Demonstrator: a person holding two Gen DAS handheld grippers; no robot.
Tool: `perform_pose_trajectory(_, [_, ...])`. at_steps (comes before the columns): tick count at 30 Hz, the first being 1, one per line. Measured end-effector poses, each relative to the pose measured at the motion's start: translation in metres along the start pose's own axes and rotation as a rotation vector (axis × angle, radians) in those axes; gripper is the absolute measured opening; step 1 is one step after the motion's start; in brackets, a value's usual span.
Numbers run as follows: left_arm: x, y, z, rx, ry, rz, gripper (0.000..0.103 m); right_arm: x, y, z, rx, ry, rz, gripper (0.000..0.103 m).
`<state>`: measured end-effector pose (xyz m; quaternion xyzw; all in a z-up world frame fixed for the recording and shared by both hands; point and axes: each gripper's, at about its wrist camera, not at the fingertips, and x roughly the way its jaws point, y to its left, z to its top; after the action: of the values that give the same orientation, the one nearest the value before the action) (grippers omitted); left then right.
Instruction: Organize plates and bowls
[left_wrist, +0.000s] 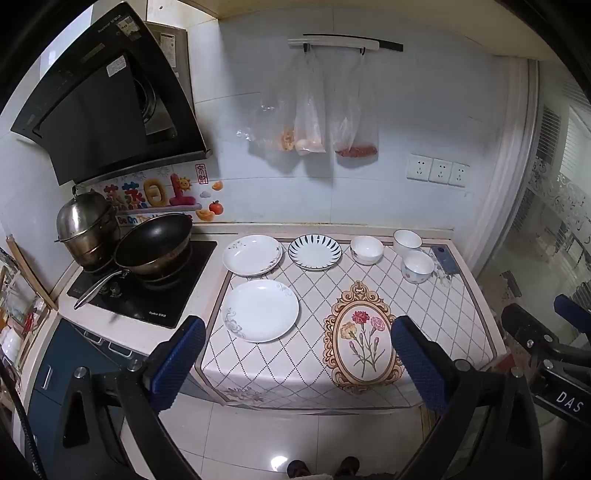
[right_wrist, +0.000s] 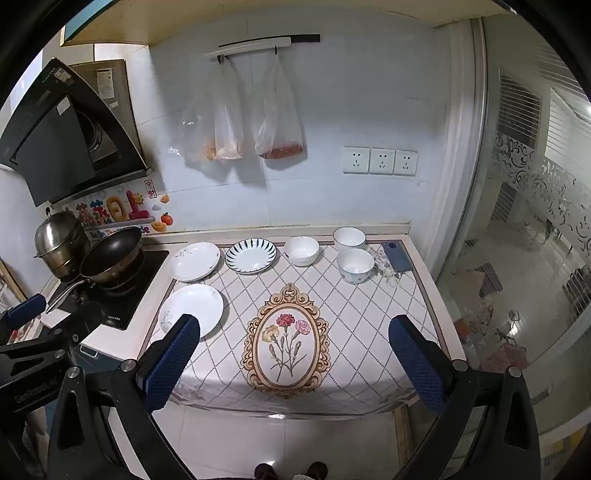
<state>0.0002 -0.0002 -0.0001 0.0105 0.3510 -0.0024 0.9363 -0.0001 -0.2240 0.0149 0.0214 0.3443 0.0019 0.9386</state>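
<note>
- My left claw (left_wrist: 297, 363) sits low in the left wrist view, its blue fingers (left_wrist: 177, 365) spread as wide as they go, with nothing between them.
- My right claw (right_wrist: 293, 363) is equally wide open and empty, at the bottom of the right wrist view; its far end also shows at the right edge of the left wrist view.
- Both hang above the near edge of the table (left_wrist: 476, 295), which is covered with a diamond-patterned cloth (left_wrist: 314, 295) bearing a framed flower print.
- I see a plain white plate (left_wrist: 260, 310) left of centre in the left wrist view, lying alone and nearest to me.
- Behind it, towards the wall, a stack of white plates (left_wrist: 253, 254) with a grey sprig pattern rests; how many are in it I cannot tell.
- Just to the right of the stack lies a blue-striped plate (left_wrist: 315, 252).
- Further right stands a white bowl (left_wrist: 366, 249), then two more bowls: the far bowl (left_wrist: 407, 242) near the wall and the near bowl (left_wrist: 417, 266) just in front of it.
- A phone (left_wrist: 445, 260) lies flat beside those two, at the table's right edge.
- At the left of the frame, a black wok (left_wrist: 155, 243) and a steel steamer pot (left_wrist: 86, 225) sit on the hob (left_wrist: 155, 302).
- Plastic bags (left_wrist: 314, 110) hang from a wall rail at the top centre.
</note>
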Motion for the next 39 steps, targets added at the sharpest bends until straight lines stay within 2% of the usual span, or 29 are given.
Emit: perform_pose_trajectory(39, [-0.006,0.001,0.002,-0.005,-0.026,-0.011,0.103,-0.015,0.000,-0.002,0.005,-0.019,-0.009,0.103])
